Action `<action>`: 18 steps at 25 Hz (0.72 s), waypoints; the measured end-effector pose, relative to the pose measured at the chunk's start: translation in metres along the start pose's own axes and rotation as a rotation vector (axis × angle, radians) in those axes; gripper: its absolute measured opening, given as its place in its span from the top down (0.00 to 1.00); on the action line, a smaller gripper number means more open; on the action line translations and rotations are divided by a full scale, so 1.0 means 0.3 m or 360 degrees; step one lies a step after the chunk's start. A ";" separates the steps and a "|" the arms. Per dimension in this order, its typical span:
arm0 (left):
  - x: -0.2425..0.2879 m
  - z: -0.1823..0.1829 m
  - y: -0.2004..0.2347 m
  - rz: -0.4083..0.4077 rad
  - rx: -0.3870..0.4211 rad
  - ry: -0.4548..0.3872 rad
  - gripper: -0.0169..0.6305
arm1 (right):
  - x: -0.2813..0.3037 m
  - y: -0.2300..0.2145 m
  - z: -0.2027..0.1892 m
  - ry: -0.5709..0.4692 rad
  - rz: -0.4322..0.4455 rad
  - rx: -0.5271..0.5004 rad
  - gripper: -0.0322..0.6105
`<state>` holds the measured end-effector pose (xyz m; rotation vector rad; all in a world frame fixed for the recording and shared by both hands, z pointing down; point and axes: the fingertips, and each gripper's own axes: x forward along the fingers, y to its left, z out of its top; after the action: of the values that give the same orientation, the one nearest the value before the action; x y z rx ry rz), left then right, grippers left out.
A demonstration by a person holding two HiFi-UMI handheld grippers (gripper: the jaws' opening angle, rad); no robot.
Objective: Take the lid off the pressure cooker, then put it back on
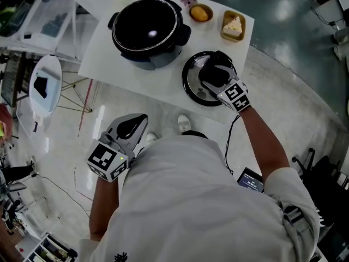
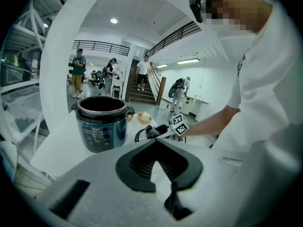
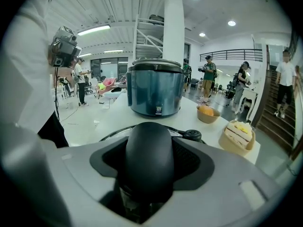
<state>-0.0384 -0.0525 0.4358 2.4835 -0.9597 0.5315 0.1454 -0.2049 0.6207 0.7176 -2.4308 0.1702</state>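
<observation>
The left gripper (image 1: 139, 120) is held low beside the person's body, off the table (image 1: 103, 59); its jaws meet at the tips with nothing between them. The right gripper (image 1: 215, 72) is clamped on the lid handle (image 3: 149, 160). The lid (image 1: 191, 89) lies flat on the table, just right of the open pressure cooker (image 1: 147, 26). Two small food bowls (image 1: 233, 26) stand beyond.

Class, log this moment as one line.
cooker: open | lid: on table | right gripper: shut on lid | left gripper: shut, empty
</observation>
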 end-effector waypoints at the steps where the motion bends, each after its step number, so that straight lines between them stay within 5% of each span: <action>1: -0.003 0.000 0.001 -0.0002 0.0001 -0.0001 0.96 | -0.001 0.001 0.001 0.0002 0.0000 -0.0001 0.50; 18: -0.050 -0.009 0.020 -0.0100 0.0030 -0.0065 0.96 | -0.199 -0.003 0.139 -0.0016 -0.0034 0.0025 0.50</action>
<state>-0.0534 -0.0471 0.4323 2.5412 -0.8922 0.4734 0.1652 -0.1902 0.5522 0.7526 -2.4327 0.1777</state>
